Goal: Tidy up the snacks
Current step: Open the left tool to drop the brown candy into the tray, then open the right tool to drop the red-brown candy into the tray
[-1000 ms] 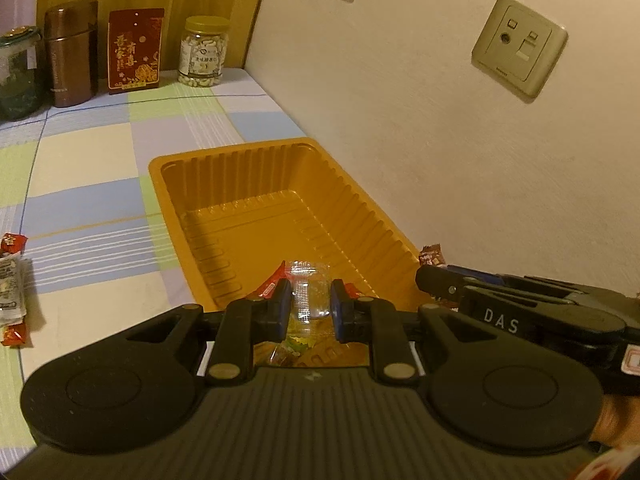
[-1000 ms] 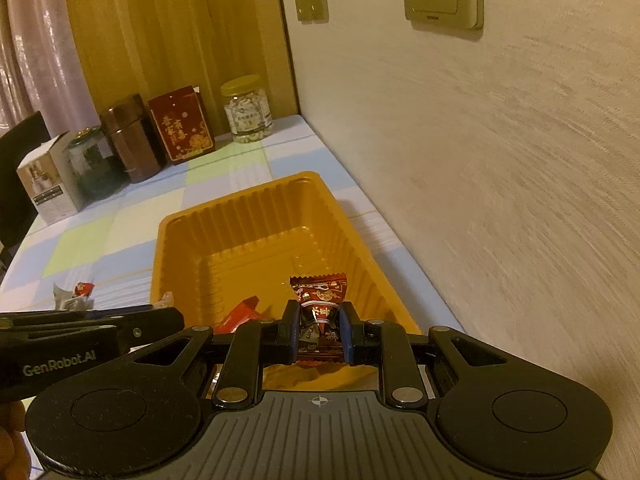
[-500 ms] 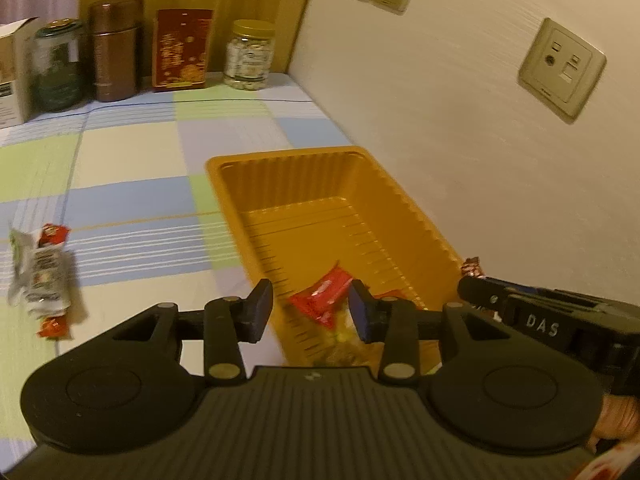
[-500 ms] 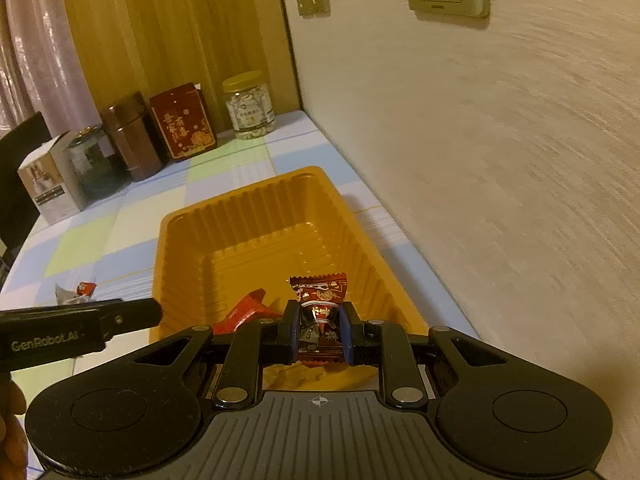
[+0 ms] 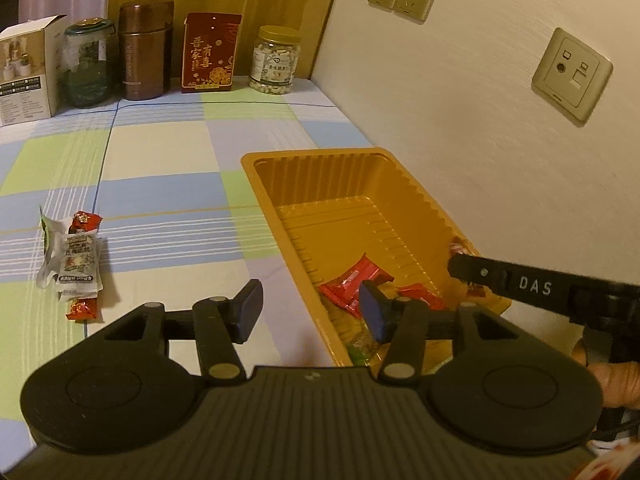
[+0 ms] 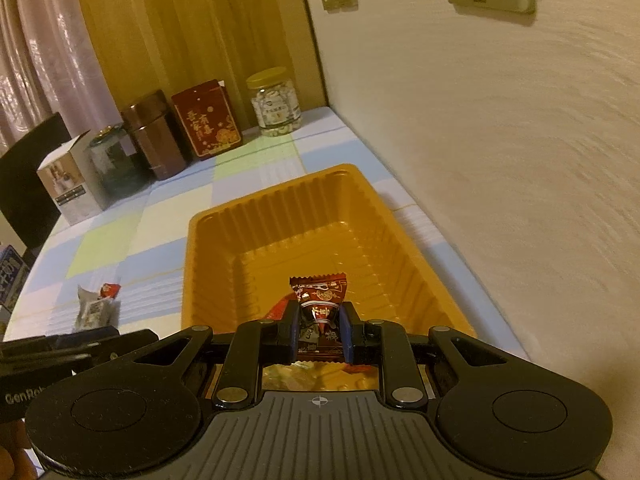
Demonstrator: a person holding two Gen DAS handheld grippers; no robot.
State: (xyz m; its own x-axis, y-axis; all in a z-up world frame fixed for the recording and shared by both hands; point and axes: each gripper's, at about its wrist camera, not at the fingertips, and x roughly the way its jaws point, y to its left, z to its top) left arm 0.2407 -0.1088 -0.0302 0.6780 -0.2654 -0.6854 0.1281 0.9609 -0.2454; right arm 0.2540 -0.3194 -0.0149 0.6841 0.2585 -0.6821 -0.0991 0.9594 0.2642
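Observation:
An orange plastic tray [image 5: 416,208] [image 6: 200,264] stands by the wall on the checked tablecloth. Red-wrapped snacks [image 5: 354,284] and a clear-wrapped candy [image 5: 362,346] lie in its near end. My left gripper [image 5: 310,312] is open and empty, straddling the tray's near left wall. My right gripper [image 6: 320,330] is shut on a dark red wrapped candy [image 6: 320,300] and holds it over the tray's near end; it shows in the left wrist view as a black arm [image 5: 532,286]. A small pile of wrapped snacks [image 5: 76,260] [image 6: 96,306] lies on the cloth to the left of the tray.
At the back of the table stand a white box [image 5: 26,70], a green glass jar [image 5: 88,64], a brown canister [image 5: 146,50], a red carton [image 5: 210,58] and a jar of nuts [image 5: 276,60]. The wall with sockets [image 5: 572,74] runs along the right.
My left gripper opened, dropped the clear-wrapped candy into the tray and drew back to the left. My right gripper still holds the dark red candy over the tray.

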